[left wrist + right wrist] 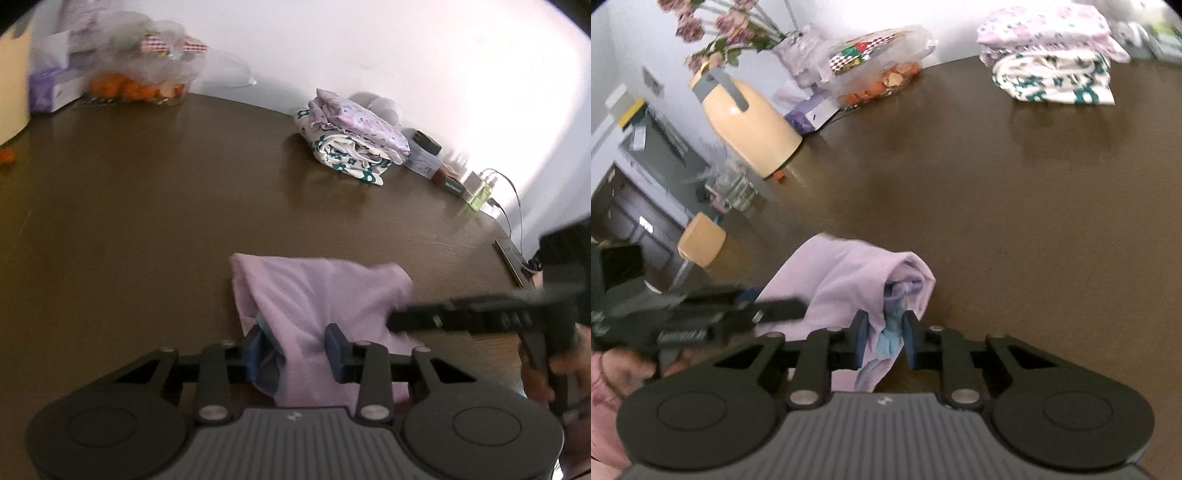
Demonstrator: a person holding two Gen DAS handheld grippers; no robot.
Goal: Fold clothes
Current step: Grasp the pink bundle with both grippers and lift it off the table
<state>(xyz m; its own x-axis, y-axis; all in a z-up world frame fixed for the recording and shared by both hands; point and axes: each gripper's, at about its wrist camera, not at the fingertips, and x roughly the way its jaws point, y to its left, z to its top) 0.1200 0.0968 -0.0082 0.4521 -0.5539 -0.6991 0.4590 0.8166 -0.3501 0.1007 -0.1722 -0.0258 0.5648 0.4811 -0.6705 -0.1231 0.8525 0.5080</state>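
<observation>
Lilac garment (317,295) bunched at near desk (147,221) edge. Left claw (295,350) narrowed, pinching cloth; right claw (886,339) narrow, clamped on hem. Advice: confirm both grips, lift evenly, spread flat before folding.

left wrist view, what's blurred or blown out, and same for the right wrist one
Left wrist view: the wall glares white at right, and the right tongs smear with motion. Right wrist view: the left tongs smear likewise, the folded stack is soft, and the edges bow.
</observation>
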